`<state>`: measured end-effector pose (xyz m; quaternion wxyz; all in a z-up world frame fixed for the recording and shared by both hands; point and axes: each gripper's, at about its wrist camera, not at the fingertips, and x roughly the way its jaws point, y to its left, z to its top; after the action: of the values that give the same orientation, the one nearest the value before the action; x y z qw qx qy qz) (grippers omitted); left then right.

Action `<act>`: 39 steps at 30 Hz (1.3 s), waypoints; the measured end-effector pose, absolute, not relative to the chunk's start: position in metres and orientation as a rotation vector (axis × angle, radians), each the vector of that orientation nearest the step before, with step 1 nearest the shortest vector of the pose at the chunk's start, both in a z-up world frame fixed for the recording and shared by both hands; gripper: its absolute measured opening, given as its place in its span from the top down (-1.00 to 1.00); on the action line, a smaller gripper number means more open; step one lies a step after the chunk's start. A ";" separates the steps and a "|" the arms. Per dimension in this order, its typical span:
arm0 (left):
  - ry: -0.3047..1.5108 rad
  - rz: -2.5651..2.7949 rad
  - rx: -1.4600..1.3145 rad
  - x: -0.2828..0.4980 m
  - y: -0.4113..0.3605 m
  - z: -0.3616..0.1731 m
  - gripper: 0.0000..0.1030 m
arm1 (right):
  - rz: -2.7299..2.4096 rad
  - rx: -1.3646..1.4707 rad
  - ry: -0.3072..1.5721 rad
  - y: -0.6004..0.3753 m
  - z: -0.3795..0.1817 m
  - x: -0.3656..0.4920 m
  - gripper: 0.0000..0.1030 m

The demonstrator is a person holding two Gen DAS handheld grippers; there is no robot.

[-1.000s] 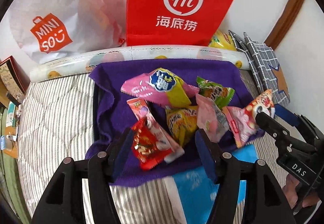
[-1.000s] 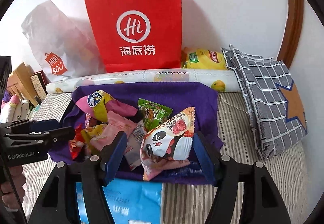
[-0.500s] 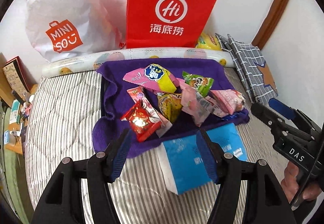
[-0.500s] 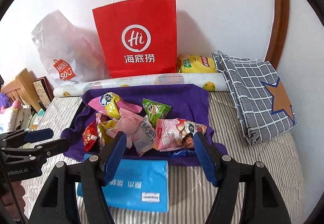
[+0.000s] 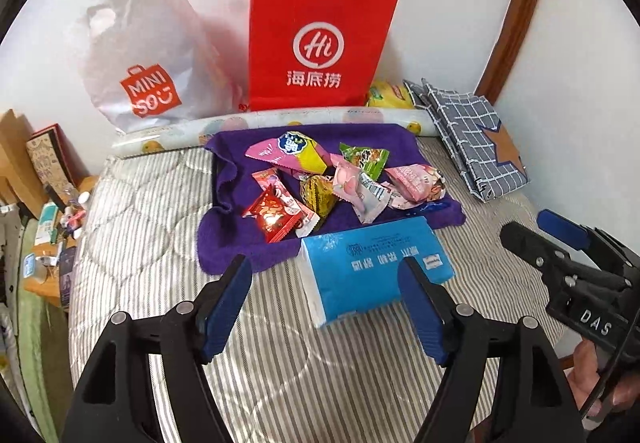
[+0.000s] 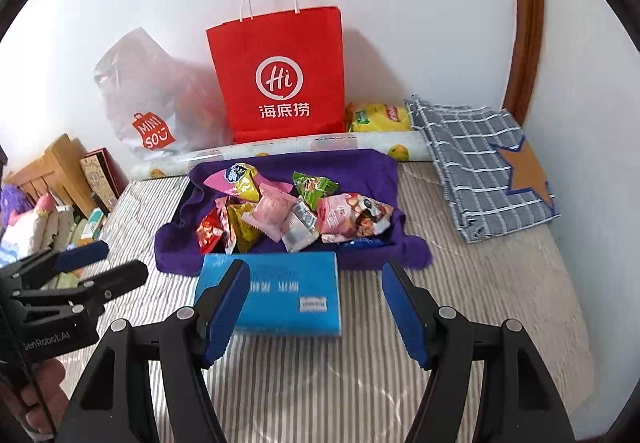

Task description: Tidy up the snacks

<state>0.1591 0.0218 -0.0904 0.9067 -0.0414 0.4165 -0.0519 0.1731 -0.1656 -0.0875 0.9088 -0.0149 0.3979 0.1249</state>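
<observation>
Both sets of jaws stand wide apart and hold nothing: the left gripper (image 5: 326,283) and the right gripper (image 6: 316,289) hang above the striped mattress (image 5: 152,211), short of the snacks. The snack packets (image 5: 320,183) lie heaped on a purple towel (image 5: 224,243) near the wall. A blue tissue pack (image 5: 372,267) lies just in front of the towel, touching its near edge. Behind the towel lies a printed roll (image 6: 360,143), with a red paper bag (image 6: 280,83) and a white Miniso bag (image 5: 148,63) upright against the wall. A checked cloth (image 6: 480,163) lies to the right.
</observation>
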 end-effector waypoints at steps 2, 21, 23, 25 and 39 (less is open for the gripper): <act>0.842 -0.102 -0.079 0.148 0.019 -0.085 -0.56 | 0.247 -0.037 0.811 -0.168 -0.084 0.162 -0.41; 0.684 -0.036 -0.020 0.056 -0.006 -0.045 -0.75 | 0.160 0.024 0.709 -0.209 -0.043 0.070 -0.91; 0.678 -0.037 -0.026 0.051 -0.007 -0.043 -0.77 | 0.156 0.027 0.702 -0.211 -0.039 0.063 -0.92; 0.671 -0.034 -0.033 0.045 -0.008 -0.040 -0.78 | 0.153 0.025 0.693 -0.212 -0.036 0.057 -0.92; 0.650 -0.034 -0.046 0.029 -0.012 -0.035 -0.78 | 0.152 0.011 0.671 -0.209 -0.030 0.040 -0.92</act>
<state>0.0285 -0.0118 -0.0346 0.9472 -0.0227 0.3194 -0.0167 0.0397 -0.2093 -0.0299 0.9414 0.0054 0.3289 0.0746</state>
